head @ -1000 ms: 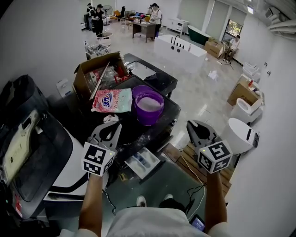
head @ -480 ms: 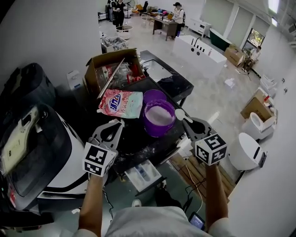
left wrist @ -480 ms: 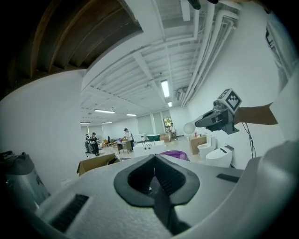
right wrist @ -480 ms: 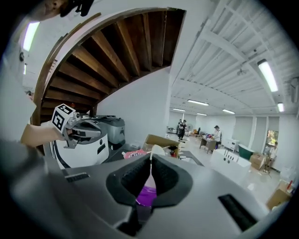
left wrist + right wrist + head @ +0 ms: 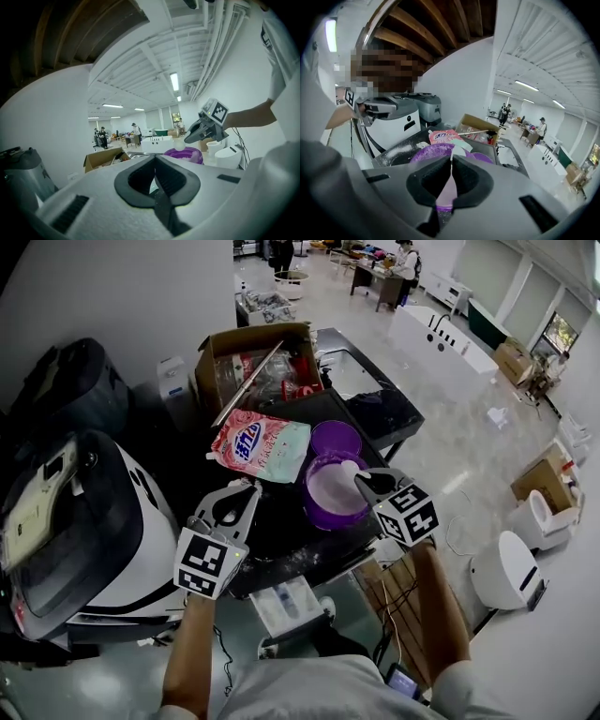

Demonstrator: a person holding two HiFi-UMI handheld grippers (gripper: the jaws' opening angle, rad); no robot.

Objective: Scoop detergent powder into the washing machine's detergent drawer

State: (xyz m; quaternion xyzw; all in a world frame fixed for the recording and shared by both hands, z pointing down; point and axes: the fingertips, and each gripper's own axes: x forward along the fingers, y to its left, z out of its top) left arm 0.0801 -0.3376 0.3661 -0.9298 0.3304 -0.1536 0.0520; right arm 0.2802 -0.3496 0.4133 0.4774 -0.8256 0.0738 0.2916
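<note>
Head view: the right gripper [image 5: 364, 482] is held over the purple bucket [image 5: 315, 516]. It is clamped on a white scoop [image 5: 349, 469], whose bowl sits above the white powder [image 5: 333, 493] inside. The left gripper [image 5: 240, 495] hovers over the dark countertop [image 5: 281, 526], near the bucket and apart from it. A detergent bag [image 5: 261, 444] lies flat behind, and a purple lid [image 5: 336, 437] is just beside the bucket. The detergent drawer [image 5: 286, 604] is pulled out below the counter edge, nearer the person and well apart from the scoop.

Left gripper view: the jaws are closed together with nothing between them. The right gripper and scoop are seen just above the bucket rim.

Right gripper view: the jaws are pinched narrow on the thin scoop handle, and the bowl points ahead over the bucket. Whether the bowl is loaded cannot be told. Loose powder is seen scattered on the countertop.

The step is judged to be the dip for powder. The bowl should be sunk in, levelled and kept bowl-up, then carried low and slow to the drawer. The thin handle could twist in the pinch, so tilting should be avoided.
</note>
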